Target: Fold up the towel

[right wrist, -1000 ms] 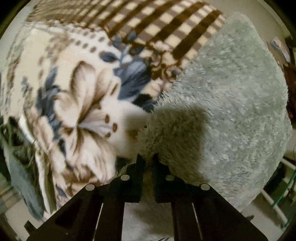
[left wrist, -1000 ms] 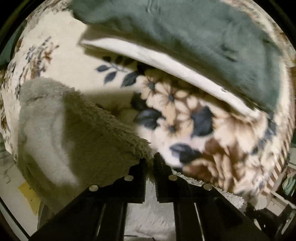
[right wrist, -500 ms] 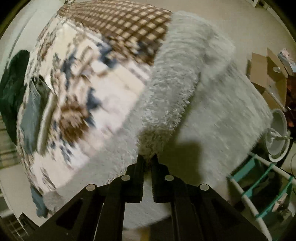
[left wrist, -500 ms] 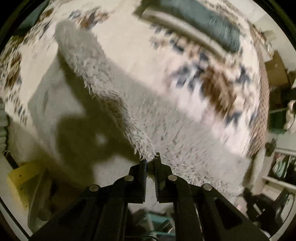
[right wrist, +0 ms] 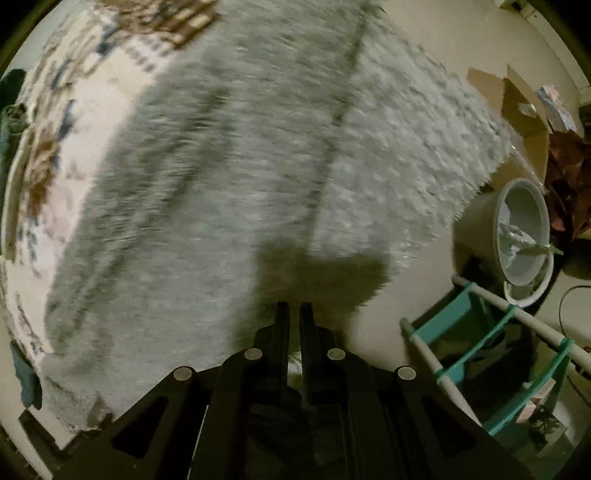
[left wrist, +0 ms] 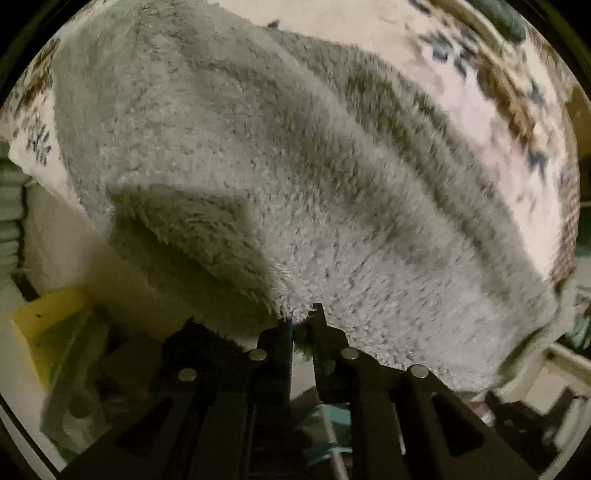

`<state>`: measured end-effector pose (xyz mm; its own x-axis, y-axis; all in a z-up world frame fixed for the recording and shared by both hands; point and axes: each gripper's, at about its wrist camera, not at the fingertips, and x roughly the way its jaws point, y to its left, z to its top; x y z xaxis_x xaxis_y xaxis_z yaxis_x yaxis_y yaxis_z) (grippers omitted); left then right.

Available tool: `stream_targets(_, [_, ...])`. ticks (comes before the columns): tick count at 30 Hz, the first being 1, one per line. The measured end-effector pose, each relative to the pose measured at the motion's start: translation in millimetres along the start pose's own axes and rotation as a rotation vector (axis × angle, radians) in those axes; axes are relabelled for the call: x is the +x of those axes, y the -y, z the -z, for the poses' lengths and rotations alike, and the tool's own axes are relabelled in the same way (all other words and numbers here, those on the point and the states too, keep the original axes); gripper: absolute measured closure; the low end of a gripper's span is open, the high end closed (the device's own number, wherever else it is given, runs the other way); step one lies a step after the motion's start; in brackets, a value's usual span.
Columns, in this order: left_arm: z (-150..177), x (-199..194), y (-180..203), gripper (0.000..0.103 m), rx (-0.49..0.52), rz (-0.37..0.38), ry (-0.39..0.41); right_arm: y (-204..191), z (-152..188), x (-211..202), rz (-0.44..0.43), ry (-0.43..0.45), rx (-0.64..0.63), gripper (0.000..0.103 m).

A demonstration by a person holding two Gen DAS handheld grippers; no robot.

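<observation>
A fluffy grey towel (left wrist: pixel 258 166) fills most of the left wrist view, stretched out over the floral blanket (left wrist: pixel 498 92). My left gripper (left wrist: pixel 301 314) is shut on its near edge, where a corner bunches between the fingers. In the right wrist view the same towel (right wrist: pixel 221 184) spreads away, blurred by motion, with creases running along it. My right gripper (right wrist: pixel 293 308) is shut on the towel's near edge too. The far edge of the towel lies on the blanket (right wrist: pixel 48 147); the near part is raised.
A dark green cloth (left wrist: pixel 506 18) lies at the blanket's far side. Below the left gripper is a yellow box (left wrist: pixel 48 314). On the floor to the right are a cardboard box (right wrist: pixel 517 107), a white bucket (right wrist: pixel 524 236) and a teal-and-white rack (right wrist: pixel 480 332).
Both grippers have pulled up and back with the towel's edge in them. The towel has gone from a bunched fold to a wide stretched sheet, and the floor beside the bed has come into view.
</observation>
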<state>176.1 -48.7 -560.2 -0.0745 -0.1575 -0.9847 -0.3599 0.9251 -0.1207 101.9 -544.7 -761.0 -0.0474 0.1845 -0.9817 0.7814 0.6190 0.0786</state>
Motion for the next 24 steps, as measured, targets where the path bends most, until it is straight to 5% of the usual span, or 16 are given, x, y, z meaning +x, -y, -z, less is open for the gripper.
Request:
stream_targets(2, [1.1, -8.3, -9.6, 0.091, -0.009, 0.042, 0.031, 10.0, -4.6, 2.7, -0.034, -0.023, 0.018, 0.092])
stream_targets(5, [-1.0, -21.2, -17.6, 0.079, -0.033, 0.080, 0.080, 23.7, -10.8, -14.0, -0.083, 0.014, 0.030, 0.052])
stream_targets(6, [-0.2, -26.8, -20.7, 0.077, -0.037, 0.082, 0.106, 25.5, -14.9, -22.3, -0.093, 0.046, 0.035, 0.046])
stream_targets(10, [-5.3, -43.0, -27.1, 0.042, -0.006, 0.044, 0.198, 24.1, -46.5, -53.9, -0.078, 0.188, 0.012, 0.029])
stream_targets(14, [-17.1, -39.2, -35.9, 0.039, -0.017, 0.013, 0.218, -4.0, -107.5, -67.2, -0.040, 0.282, -0.031, 0.015])
stream_targets(17, [-23.9, -33.3, -41.6, 0.039, -0.034, -0.018, 0.221, -29.4, -144.8, -56.3, 0.052, 0.307, -0.091, 0.015])
stream_targets(19, [-26.7, -32.2, -42.7, 0.039, -0.031, -0.026, 0.228, -30.6, -158.4, -48.3, 0.090, 0.282, -0.088, 0.024])
stream_targets(21, [-27.6, -35.0, -42.3, 0.039, -0.014, -0.033, 0.242, -10.5, -160.3, -57.3, 0.096, 0.283, -0.005, 0.088])
stream_targets(24, [-26.9, -40.0, -41.7, 0.039, 0.004, -0.039, 0.261, 33.7, -146.9, -83.7, 0.054, 0.338, 0.131, 0.089])
